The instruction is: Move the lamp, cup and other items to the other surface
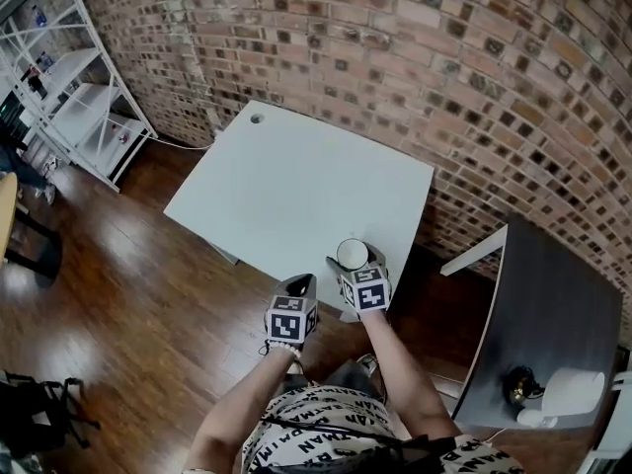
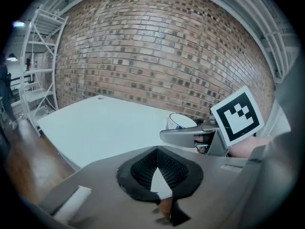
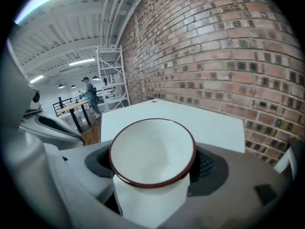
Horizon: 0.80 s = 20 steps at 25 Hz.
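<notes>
My right gripper (image 1: pixel 357 265) is shut on a white enamel cup (image 1: pixel 352 253) with a dark red rim, held upright at the near right corner of the white table (image 1: pixel 286 181). Whether the cup rests on the table I cannot tell. The cup (image 3: pixel 152 151) fills the right gripper view between the jaws, and the same cup (image 2: pixel 181 121) shows in the left gripper view. My left gripper (image 1: pixel 299 285) hangs just off the table's near edge, jaws together with nothing in them (image 2: pixel 159 173). A white-shaded lamp (image 1: pixel 573 393) lies on the dark table (image 1: pixel 553 304) at the right.
A small black item (image 1: pixel 519 384) sits beside the lamp. A white metal shelf rack (image 1: pixel 84 97) stands at the far left on the wooden floor. A brick wall (image 1: pixel 444 57) runs behind both tables. A person (image 3: pixel 88 92) stands far off by another table.
</notes>
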### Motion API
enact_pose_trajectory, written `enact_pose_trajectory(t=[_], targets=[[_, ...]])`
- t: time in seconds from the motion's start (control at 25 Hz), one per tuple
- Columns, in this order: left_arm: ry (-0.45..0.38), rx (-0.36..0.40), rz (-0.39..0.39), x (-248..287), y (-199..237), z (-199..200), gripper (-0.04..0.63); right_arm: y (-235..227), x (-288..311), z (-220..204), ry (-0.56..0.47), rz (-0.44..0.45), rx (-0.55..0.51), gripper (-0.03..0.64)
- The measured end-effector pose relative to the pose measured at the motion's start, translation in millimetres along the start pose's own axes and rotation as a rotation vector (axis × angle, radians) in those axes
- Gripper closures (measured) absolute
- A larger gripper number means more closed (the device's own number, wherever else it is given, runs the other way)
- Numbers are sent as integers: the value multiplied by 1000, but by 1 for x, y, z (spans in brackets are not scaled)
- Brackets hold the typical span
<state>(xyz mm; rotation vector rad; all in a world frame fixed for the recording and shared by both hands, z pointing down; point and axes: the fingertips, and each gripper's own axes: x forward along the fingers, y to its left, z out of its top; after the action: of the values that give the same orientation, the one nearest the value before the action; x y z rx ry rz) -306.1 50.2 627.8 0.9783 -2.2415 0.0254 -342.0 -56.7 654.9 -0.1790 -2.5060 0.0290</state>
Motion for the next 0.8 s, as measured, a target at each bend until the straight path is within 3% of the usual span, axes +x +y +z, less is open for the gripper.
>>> enact_pose_trajectory(t=[0.16,0.4,0.8], targets=[[1,-48,61,-9,39,-18,595,40,38,6,23,72,-58,190],[-25,-124,88,-17,68,-25,595,71,80,8,56,119,-105,190],[-33,-136,94,-22,87,-33,595,94,118,8,78,133,-103,190]])
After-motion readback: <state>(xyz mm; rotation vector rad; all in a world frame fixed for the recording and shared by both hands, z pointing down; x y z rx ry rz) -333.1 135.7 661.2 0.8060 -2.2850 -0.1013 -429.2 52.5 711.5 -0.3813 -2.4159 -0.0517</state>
